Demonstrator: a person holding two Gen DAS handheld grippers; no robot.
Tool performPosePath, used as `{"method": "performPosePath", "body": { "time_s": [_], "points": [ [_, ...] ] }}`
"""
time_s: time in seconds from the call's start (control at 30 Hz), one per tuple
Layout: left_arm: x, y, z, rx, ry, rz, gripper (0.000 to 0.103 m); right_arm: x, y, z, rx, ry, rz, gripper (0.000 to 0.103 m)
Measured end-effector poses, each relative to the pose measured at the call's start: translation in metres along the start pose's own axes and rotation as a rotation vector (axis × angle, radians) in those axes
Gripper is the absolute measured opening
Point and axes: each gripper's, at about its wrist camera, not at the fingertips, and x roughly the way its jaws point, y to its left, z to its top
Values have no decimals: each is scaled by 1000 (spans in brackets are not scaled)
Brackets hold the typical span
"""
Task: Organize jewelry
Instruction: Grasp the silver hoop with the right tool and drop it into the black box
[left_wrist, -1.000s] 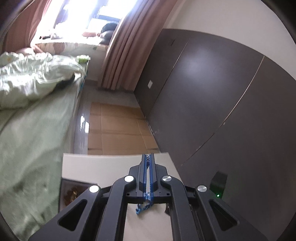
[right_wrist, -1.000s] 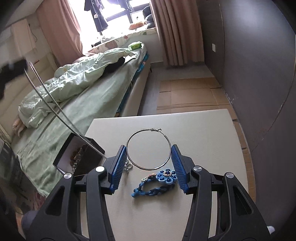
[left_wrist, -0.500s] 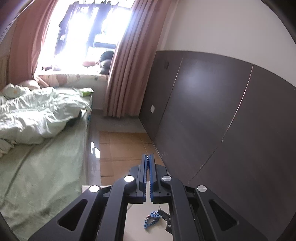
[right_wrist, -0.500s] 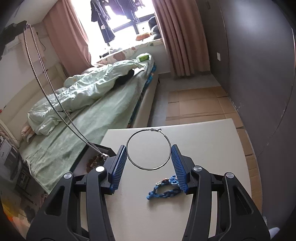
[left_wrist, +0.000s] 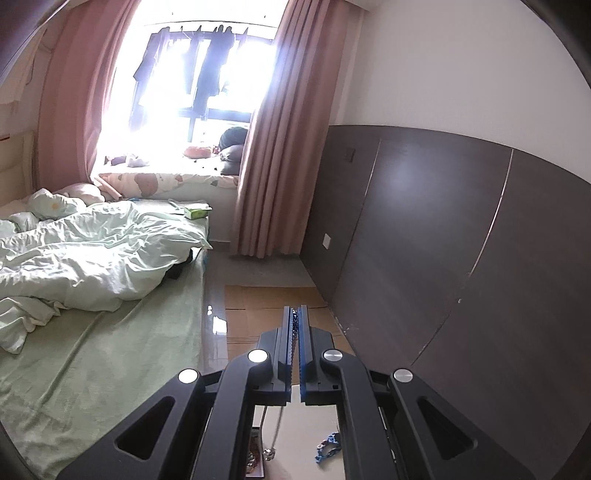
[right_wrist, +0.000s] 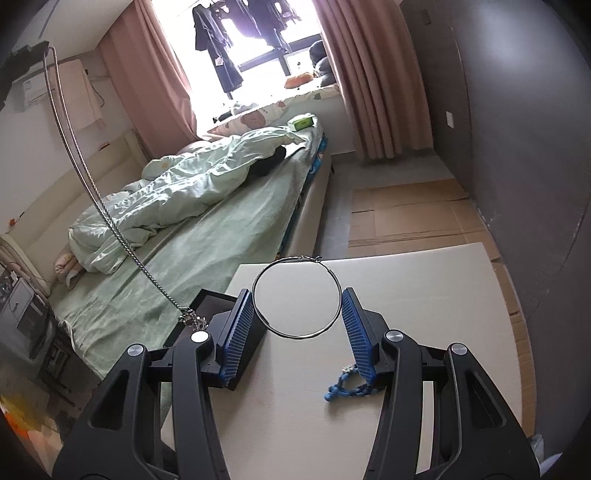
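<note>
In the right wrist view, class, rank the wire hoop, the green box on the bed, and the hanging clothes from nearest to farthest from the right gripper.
1. Wire hoop: on the table, between the right gripper's fingers.
2. Green box: at the bed's far end.
3. Hanging clothes: at the window.

- Bed (right_wrist: 229, 236) with a rumpled pale green quilt (right_wrist: 192, 184), left of centre.
- Pink curtains (left_wrist: 273, 155) beside the bright window (left_wrist: 192, 74), top of frame.
- Flattened cardboard (right_wrist: 406, 210) on the floor, right.
- Small green box (right_wrist: 303, 122), possibly tissues, on the bed.

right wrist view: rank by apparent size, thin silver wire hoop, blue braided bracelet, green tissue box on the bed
1. Thin silver wire hoop, clearly largest.
2. Blue braided bracelet, partly hidden behind the right jaw.
3. Green tissue box, smallest here, but far from the camera, so real size is unsure.
</note>
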Motion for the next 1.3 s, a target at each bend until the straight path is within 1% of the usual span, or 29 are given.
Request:
{"method": "performPosePath", "body": {
  "time_s": [0.1,0.2,0.37,0.6,0.73,0.9,0.93,0.97,1.0,1.03,1.07,1.1,1.13,1.2,1.3],
  "points": [
    [5,9,-10,-18,17,7,0,3,6,-1,-6,5,6,50],
    [20,21,-24,-36,48,11,0,8,13,-2,-22,11,7,50],
    [50,46,-60,-91,107,17,0,12,18,-3,-31,15,10,50],
    [88,85,-129,-226,196,7,0,20,26,-3,-33,19,24,50],
    [112,97,-169,-282,258,1,0,27,30,-2,-30,27,36,50],
    [133,109,-206,-332,295,24,1,38,41,-4,-48,50,43,50],
    [136,111,-213,-336,310,31,6,41,44,-4,-53,55,46,50],
    [138,112,-218,-339,321,38,13,43,47,-5,-58,57,48,50],
    [136,112,-223,-338,322,44,38,45,50,-5,-63,60,50,50],
    [133,113,-225,-333,304,53,68,49,54,-5,-70,64,54,50],
    [131,116,-226,-331,277,62,74,51,57,-6,-76,67,56,50],
    [127,118,-224,-331,251,74,75,55,61,-6,-83,71,57,50],
    [125,120,-224,-332,246,82,75,58,64,-6,-89,74,61,50],
    [122,126,-224,-352,238,70,74,64,69,-5,-96,82,68,50],
    [117,133,-225,-369,227,86,74,74,77,-6,-109,99,74,50]
  ]
}}
